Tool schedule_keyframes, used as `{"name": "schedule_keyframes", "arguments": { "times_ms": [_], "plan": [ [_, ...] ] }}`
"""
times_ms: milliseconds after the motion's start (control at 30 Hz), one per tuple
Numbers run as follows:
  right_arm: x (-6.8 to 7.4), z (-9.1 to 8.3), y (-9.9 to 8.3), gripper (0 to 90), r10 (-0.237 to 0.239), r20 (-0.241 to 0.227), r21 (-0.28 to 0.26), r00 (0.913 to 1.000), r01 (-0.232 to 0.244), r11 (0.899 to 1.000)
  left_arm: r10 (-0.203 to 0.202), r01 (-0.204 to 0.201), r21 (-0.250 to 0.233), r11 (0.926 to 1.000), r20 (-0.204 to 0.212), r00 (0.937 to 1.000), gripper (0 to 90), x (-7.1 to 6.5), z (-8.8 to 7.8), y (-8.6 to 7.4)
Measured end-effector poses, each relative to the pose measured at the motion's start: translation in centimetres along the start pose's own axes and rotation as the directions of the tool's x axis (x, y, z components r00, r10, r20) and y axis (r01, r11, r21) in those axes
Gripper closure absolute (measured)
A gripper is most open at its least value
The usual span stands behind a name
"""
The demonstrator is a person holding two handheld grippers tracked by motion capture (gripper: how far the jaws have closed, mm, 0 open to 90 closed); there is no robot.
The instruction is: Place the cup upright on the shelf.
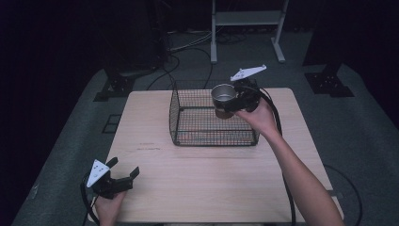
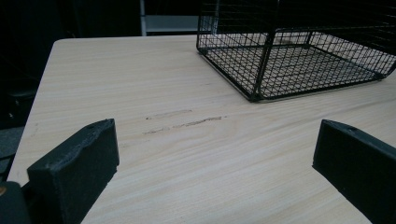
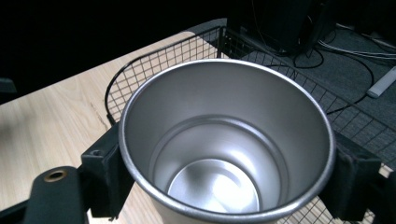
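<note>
A: Status of right gripper (image 1: 234, 100): clamped on round, empty stainless-steel cup (image 1: 223, 95), one black jaw on each side of cup wall just below rim. Cup upright, mouth up, held in the air above far right part of black wire-mesh basket (image 1: 188, 123).

B: Confirmed in right gripper view: steel cup (image 3: 227, 140) seated squarely between jaws, bright bottom visible, nothing inside. Reason for side grip?

A: Probably to keep cup level and leave its base free, so that cup can go straight down onto basket floor. Held above basket walls, apparently so that base passes over mesh rim without catching.

B: Status of left gripper (image 1: 119, 173)?

A: Jaws spread wide, nothing between them. Parked low at near left corner of pale wooden table (image 1: 146, 165), well apart from basket. Likely kept there to leave the space over basket free for right hand.

B: Left gripper view agrees: bare tabletop (image 2: 154, 154) between jaws, faint scuff marks (image 2: 184, 122) on wood ahead, basket (image 2: 299, 70) farther off to the right.

A: Basket position: far middle of table, open top, tall curved wall on left side, lower walls elsewhere. Basket floor bare.

B: Judged stage: cup carried to basket, not yet set down. Next: lower gently, release only once base rests on mesh.
</note>
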State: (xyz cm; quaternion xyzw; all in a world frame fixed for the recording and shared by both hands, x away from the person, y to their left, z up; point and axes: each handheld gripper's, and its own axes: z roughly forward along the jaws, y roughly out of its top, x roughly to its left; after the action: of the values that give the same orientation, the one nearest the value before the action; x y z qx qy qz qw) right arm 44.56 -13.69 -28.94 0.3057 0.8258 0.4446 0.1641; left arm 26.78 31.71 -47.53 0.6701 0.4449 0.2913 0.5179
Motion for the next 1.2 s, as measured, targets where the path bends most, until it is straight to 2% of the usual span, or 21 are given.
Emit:
{"name": "schedule_keyframes", "arguments": {
  "times_ms": [167,300,600,633,1100,1200],
  "plan": [
    [-0.6,0.4,1.2,17.3,0.02,-0.015,-0.006,0.9997,-0.02,1.0,0.001,-0.001,-0.005,1.0,0.003,1.0,0.0,0.0,0.0,0.1],
    [-1.0,0.9,1.6,17.3,0.041,-0.005,-0.016,0.9991,-0.042,0.999,0.0,0.0,-0.008,1.0,0.002,1.0,0.0,0.0,0.0,0.0],
    [-2.2,3.1,1.5,17.2,0.08,0.015,0.021,0.9966,-0.081,0.997,0.005,-0.005,-0.007,1.0,0.002,1.0,0.0,0.0,0.0,0.1],
    [-2.3,3.5,1.5,17.2,0.072,0.017,0.028,0.9972,-0.073,0.997,0.005,-0.005,-0.005,1.0,0.002,1.0,0.0,0.0,0.0,0.1],
    [-2.8,6.8,0.6,17.0,0.11,-0.002,0.056,0.9939,-0.11,0.992,0.0,0.0,-0.008,1.0,0.002,1.0,0.0,0.1,-0.1,0.1],
    [-3.0,7.5,0.3,16.0,0.114,0.01,0.069,0.9934,-0.115,0.991,0.002,-0.002,-0.006,1.0,0.003,1.0,0.0,0.1,-0.1,0.1]
  ]
}}
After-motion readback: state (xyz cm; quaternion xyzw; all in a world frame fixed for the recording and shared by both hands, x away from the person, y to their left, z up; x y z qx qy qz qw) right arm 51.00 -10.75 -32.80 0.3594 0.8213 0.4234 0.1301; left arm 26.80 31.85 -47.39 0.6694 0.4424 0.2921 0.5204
